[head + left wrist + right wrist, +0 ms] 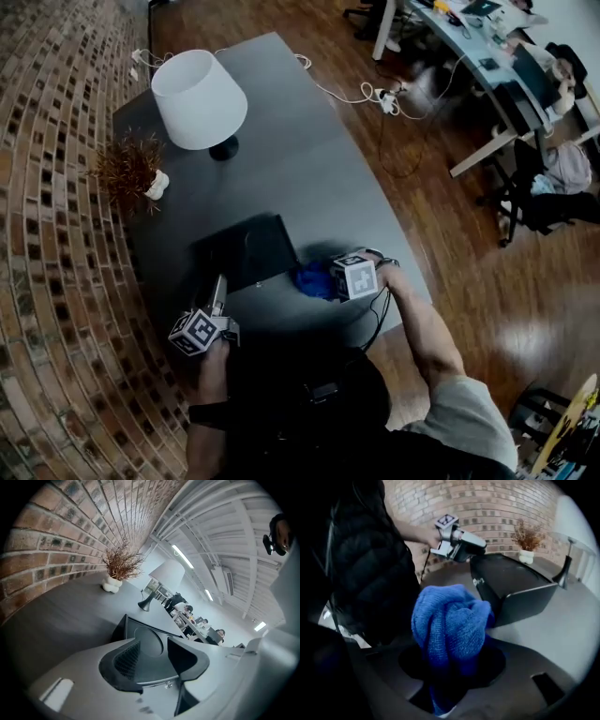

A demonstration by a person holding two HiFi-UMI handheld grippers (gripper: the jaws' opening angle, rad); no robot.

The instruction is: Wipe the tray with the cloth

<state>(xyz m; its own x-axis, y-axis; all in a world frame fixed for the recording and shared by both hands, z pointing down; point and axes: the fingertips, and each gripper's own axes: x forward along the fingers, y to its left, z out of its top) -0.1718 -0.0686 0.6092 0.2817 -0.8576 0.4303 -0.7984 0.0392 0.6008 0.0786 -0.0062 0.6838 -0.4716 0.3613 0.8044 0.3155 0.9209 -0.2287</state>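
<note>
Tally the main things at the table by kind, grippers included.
Tray: 1
Cloth: 1
Lamp: 1
Dried plant in a pot: 1
Grippers: 2, left gripper and right gripper
Total: 6

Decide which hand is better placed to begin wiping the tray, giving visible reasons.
Right: the right tongs grip the blue cloth beside the tray; the left tongs hold the tray's edge, probably steadying it.

We take this for an open-plan office. Beyond the white-shaded lamp (pixel 199 98) on the grey surface (pixel 309 178), people (pixel 187 609) sit along a long white desk (pixel 469 56). To the lamp's left is a brick wall (pixel 47 234), to its right a wooden floor (pixel 469 262) with a trailing cable (pixel 384 98), and above it strip lights (pixel 183 556).
</note>
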